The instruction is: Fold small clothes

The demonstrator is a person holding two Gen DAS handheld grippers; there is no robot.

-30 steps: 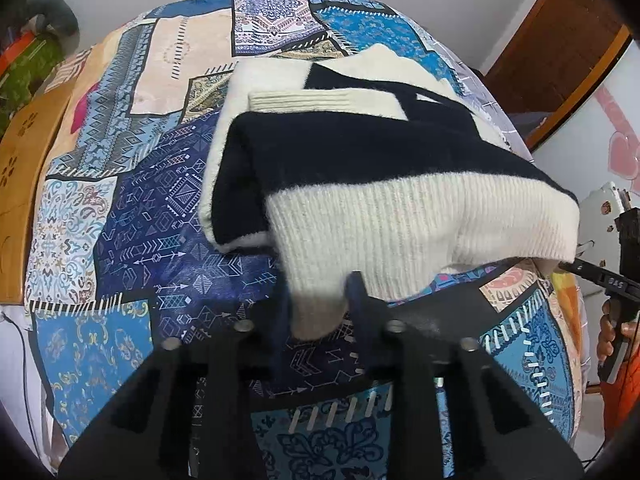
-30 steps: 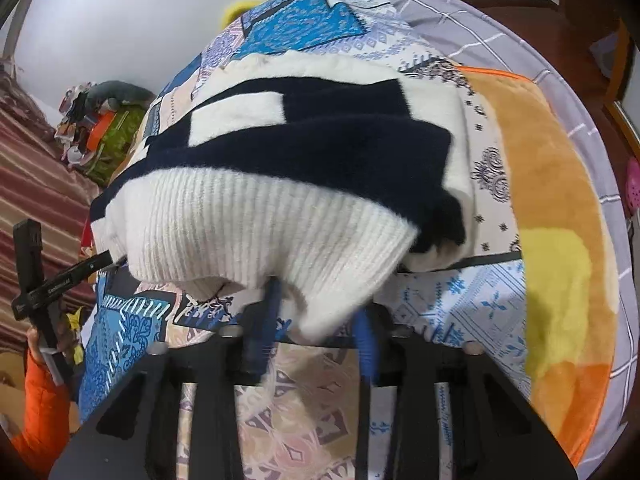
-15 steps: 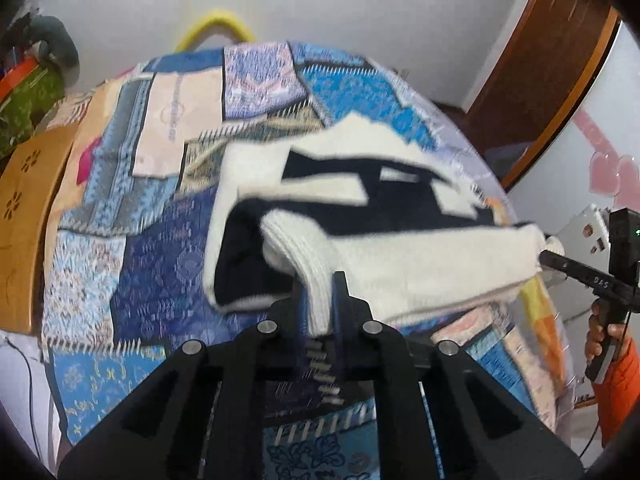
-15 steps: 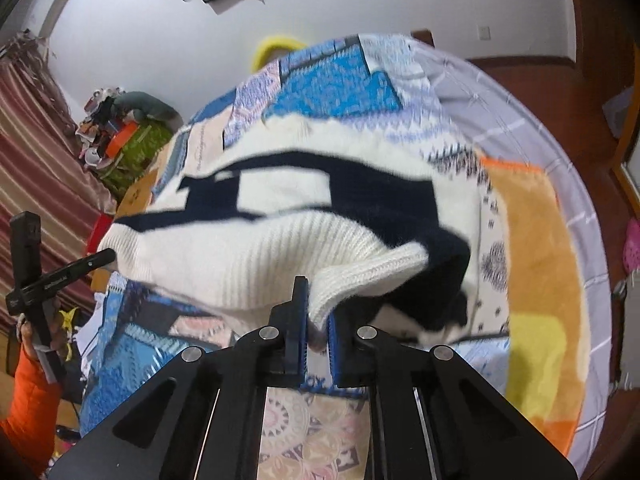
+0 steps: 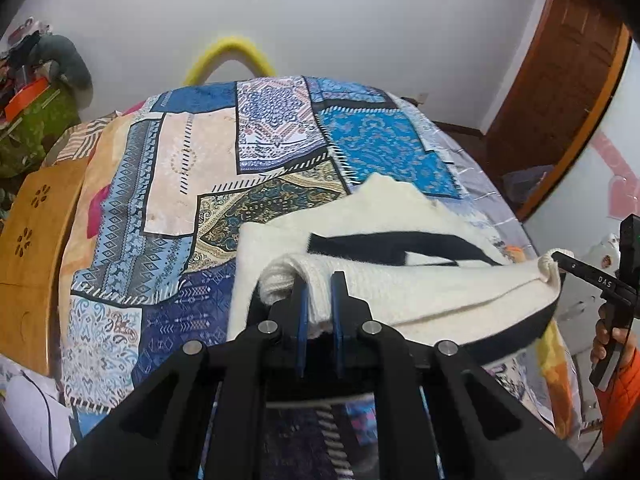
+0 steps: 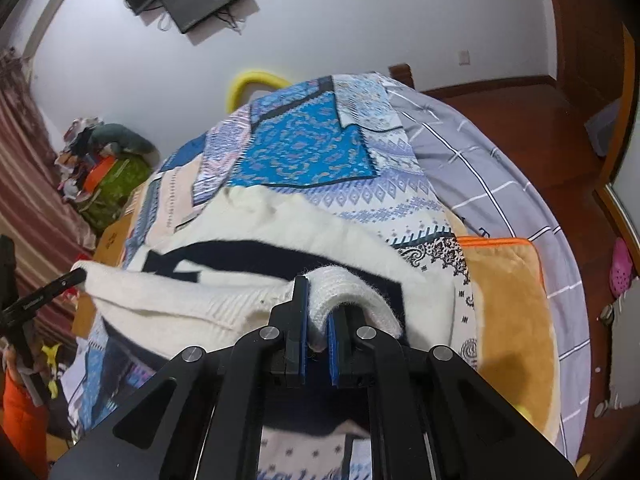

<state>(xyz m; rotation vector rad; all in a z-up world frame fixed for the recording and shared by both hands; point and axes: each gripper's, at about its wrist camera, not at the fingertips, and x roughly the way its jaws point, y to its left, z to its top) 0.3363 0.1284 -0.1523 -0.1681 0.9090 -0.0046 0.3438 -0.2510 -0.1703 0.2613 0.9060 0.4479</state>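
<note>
A small cream knit sweater (image 5: 420, 292) with navy bands lies on a patchwork bedspread (image 5: 180, 160). Its ribbed hem is lifted off the bed and stretched between both grippers. My left gripper (image 5: 319, 284) is shut on the hem's left corner. In the right wrist view my right gripper (image 6: 318, 288) is shut on the other corner of the sweater (image 6: 248, 248), which curls over its pads. The right gripper (image 5: 560, 260) also shows at the right edge of the left wrist view, held by a hand in an orange sleeve. The rest of the sweater still rests on the bed.
A wooden side table (image 5: 32, 240) stands left of the bed. A yellow curved rail (image 5: 230, 54) rises at the far end. An orange blanket (image 6: 516, 320) and grey checked sheet (image 6: 480, 168) cover the bed's right side. A wooden door (image 5: 560, 92) is at the right.
Both grippers closed on the sweater's ribbed hem and rose, lifting that edge off the bed and pulling it taut. More of the room's far wall is now in view.
</note>
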